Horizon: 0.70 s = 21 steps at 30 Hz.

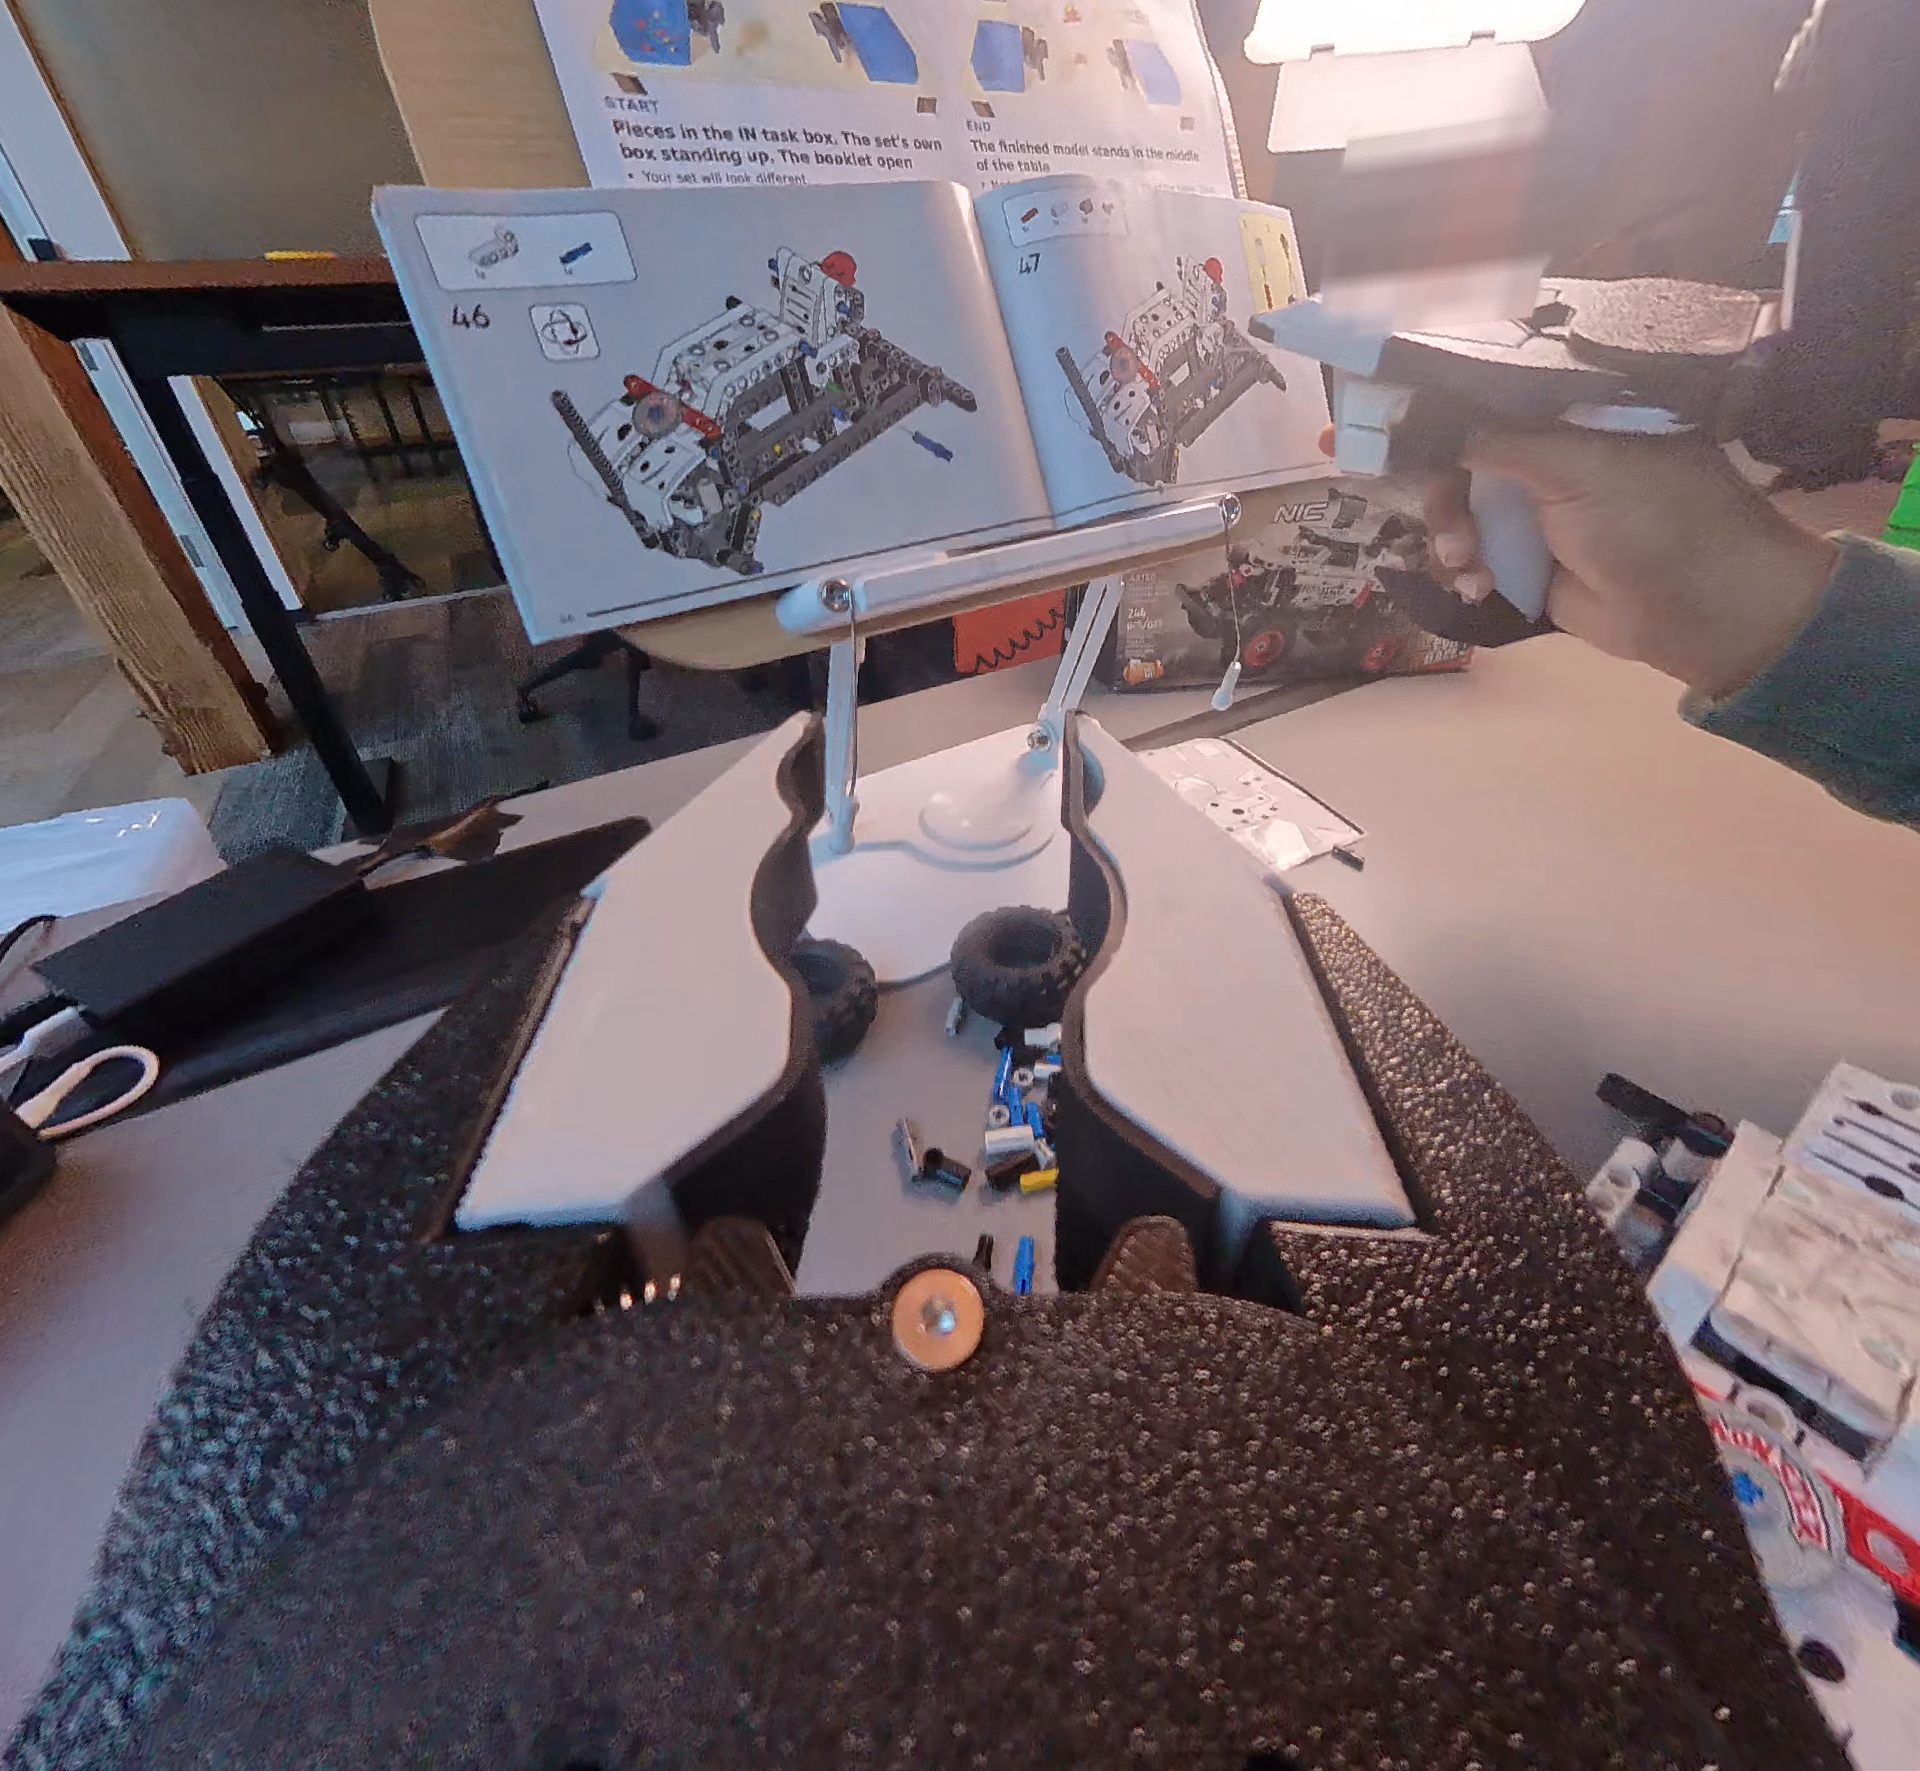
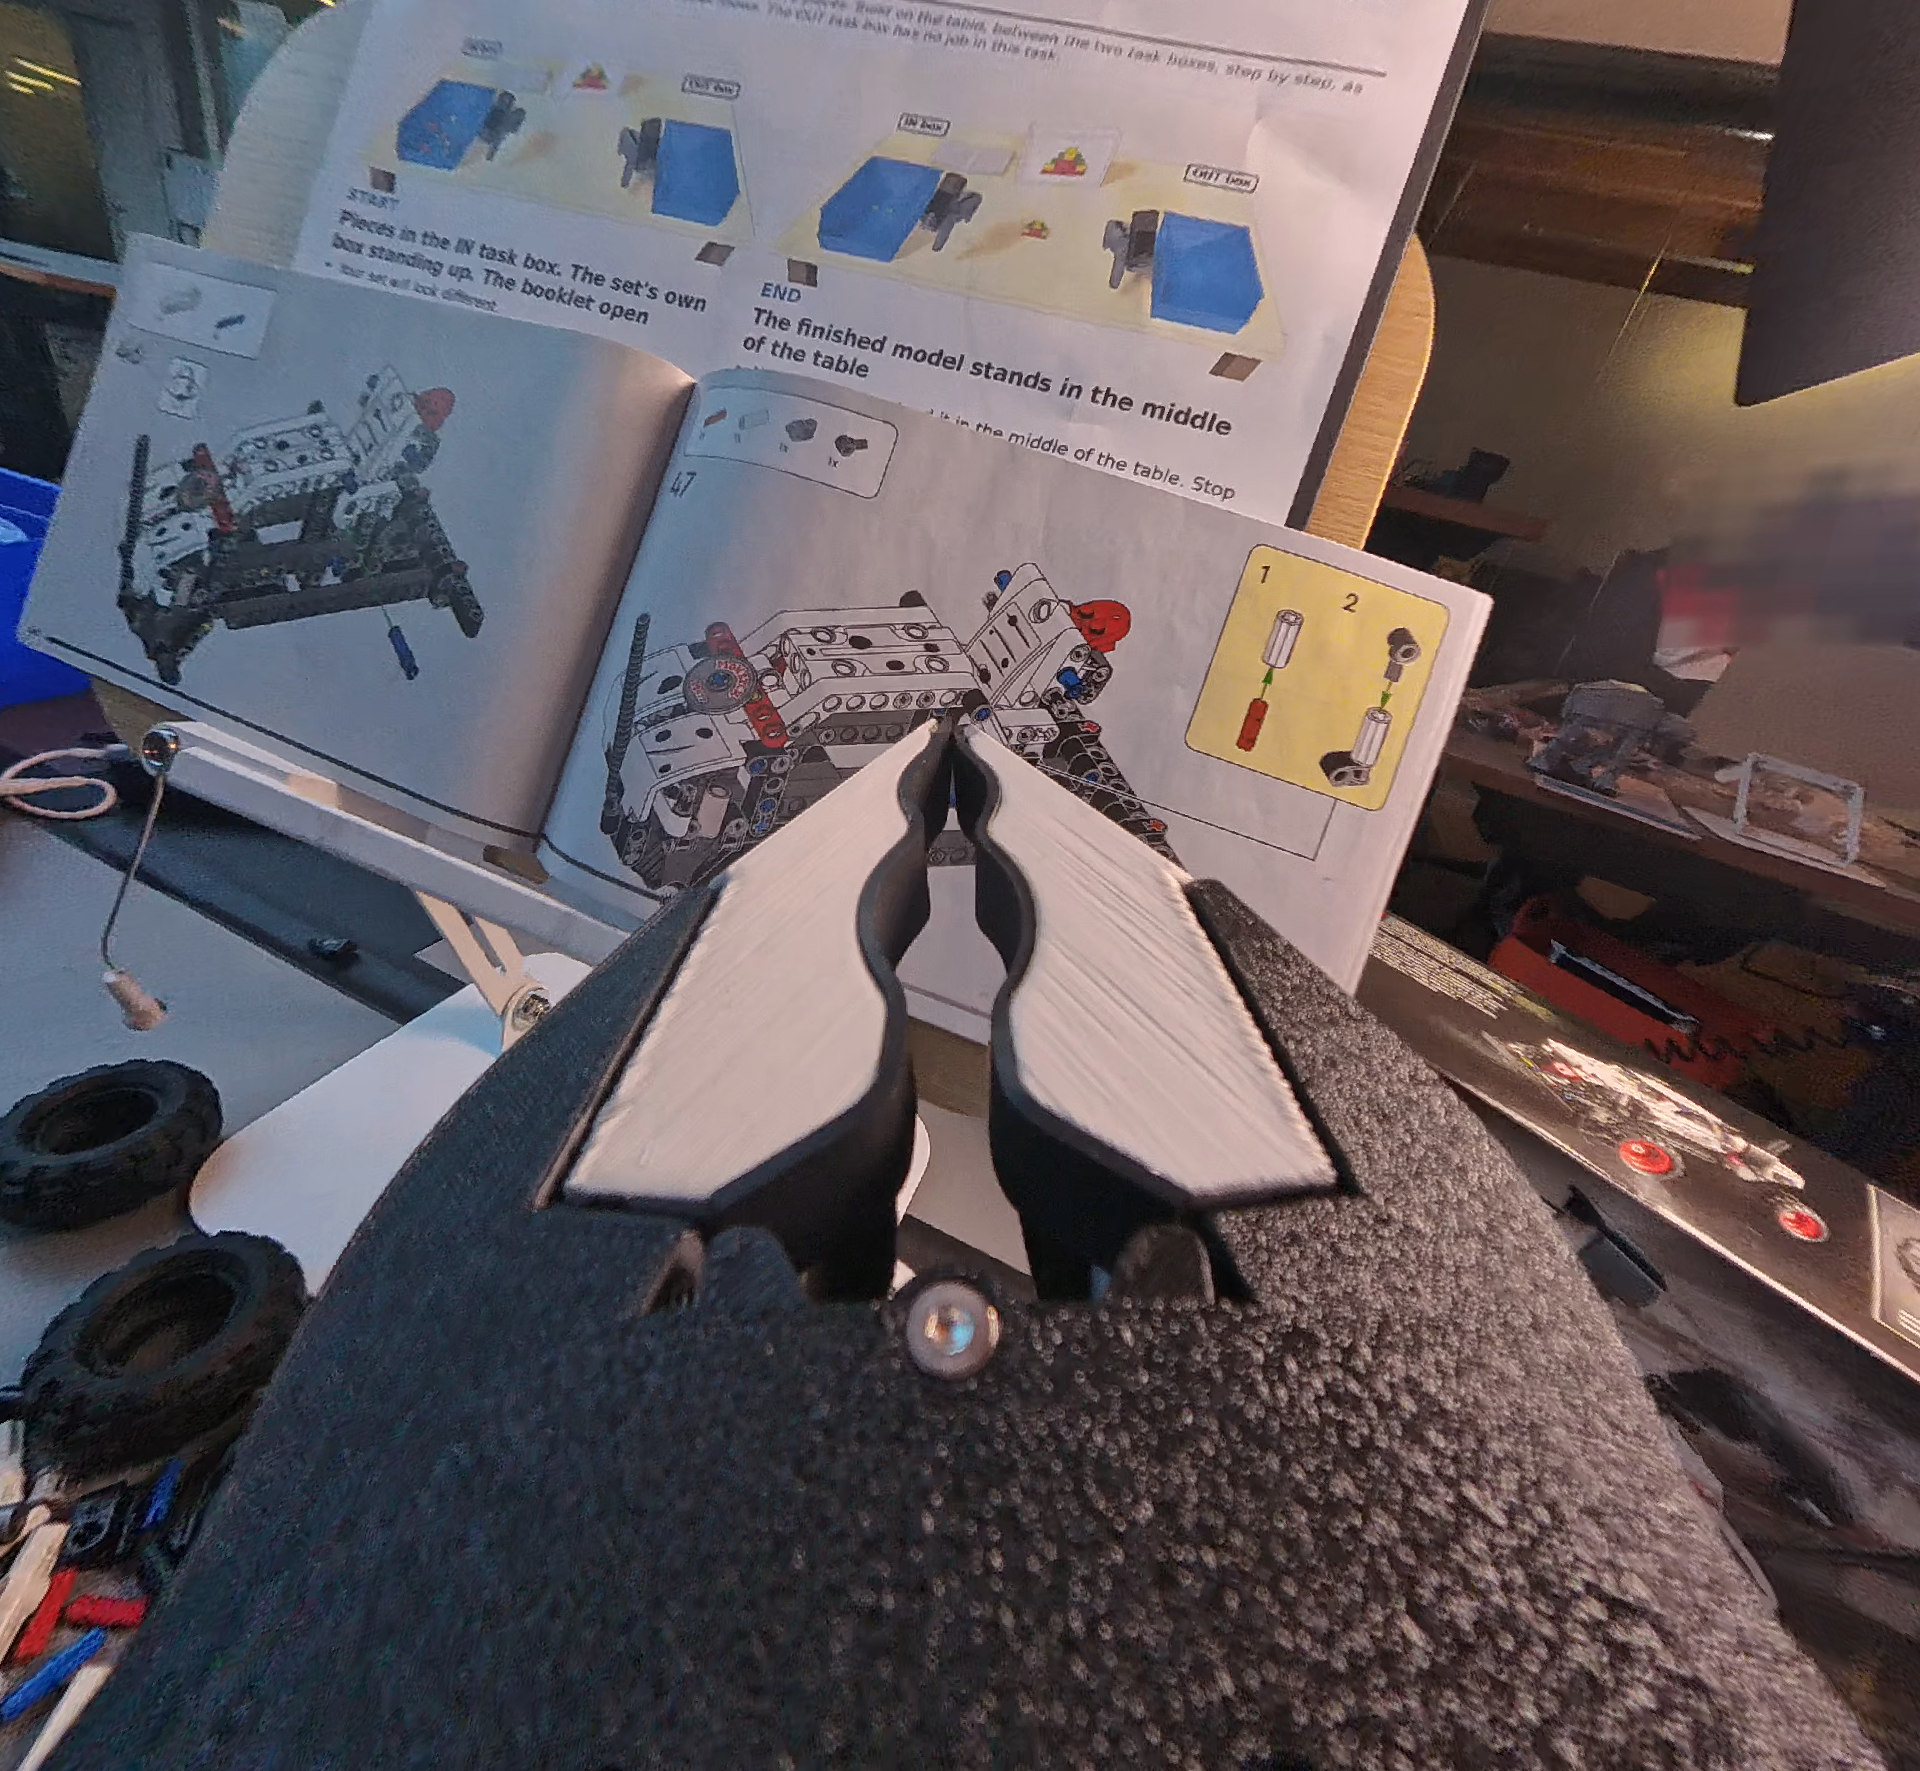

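Tyres (image 1: 1013, 963) and small loose pins (image 1: 1013, 1124) are lying on the worktop (image 1: 1455, 911) between the spread fingers of the left hand-held gripper (image 1: 935, 900). The right hand-held gripper (image 2: 951, 734), fingertips pressed together and empty, is pointing at the open instruction booklet (image 2: 644, 599) on its white stand (image 1: 997, 568).

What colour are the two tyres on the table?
Black tyres, clearest in the left wrist view.

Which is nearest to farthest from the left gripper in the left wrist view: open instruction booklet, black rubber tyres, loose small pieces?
From the left gripper:
1. Loose small pieces, on the table between its fingers.
2. Black rubber tyres, just beyond, near the fingertips.
3. Open instruction booklet, raised on the white stand behind.
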### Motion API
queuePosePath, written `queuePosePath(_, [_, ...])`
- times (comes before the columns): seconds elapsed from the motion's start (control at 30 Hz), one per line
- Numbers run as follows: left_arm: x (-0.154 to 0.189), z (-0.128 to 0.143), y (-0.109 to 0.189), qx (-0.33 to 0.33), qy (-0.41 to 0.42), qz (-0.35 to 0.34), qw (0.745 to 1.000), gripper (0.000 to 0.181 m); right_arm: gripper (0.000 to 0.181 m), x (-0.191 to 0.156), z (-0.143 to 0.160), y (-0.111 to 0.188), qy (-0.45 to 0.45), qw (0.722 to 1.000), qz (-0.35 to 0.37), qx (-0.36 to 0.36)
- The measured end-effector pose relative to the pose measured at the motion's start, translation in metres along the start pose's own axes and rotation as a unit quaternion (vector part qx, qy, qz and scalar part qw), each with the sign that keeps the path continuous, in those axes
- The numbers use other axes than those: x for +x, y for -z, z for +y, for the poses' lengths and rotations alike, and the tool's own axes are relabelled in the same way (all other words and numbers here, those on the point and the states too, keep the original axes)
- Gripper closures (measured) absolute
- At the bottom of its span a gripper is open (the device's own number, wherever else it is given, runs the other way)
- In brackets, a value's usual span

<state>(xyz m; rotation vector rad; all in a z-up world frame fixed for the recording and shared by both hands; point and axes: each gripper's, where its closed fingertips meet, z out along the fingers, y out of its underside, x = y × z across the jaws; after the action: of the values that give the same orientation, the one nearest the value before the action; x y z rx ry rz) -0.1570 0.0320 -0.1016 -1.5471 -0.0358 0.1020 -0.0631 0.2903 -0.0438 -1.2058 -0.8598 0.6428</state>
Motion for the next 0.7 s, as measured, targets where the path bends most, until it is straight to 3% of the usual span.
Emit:
queuePosePath(0.2, [-0.003,0.031,0.018,-0.026,0.016,0.001,1.000,0.135,0.181,-0.001,0.011,-0.017,-0.006,1.000,0.007,-0.015])
queuePosePath(0.4, [0.005,0.028,0.017,-0.021,0.007,0.033,0.999,0.132,0.181,-0.010,0.009,-0.011,-0.020,1.000,-0.018,-0.011])
queuePosePath(0.47, [0.022,0.021,0.020,-0.013,-0.003,0.084,0.996,0.129,0.181,-0.026,0.001,0.003,-0.024,0.998,-0.060,-0.001])
queuePosePath(0.57, [0.072,0.009,0.036,-0.002,-0.024,0.231,0.973,0.121,0.181,-0.055,-0.013,0.042,-0.021,0.992,-0.127,0.014])
queuePosePath(0.7, [0.115,0.024,0.052,-0.079,-0.039,0.342,0.935,0.113,0.179,-0.089,-0.014,0.112,-0.003,0.982,-0.190,0.005])
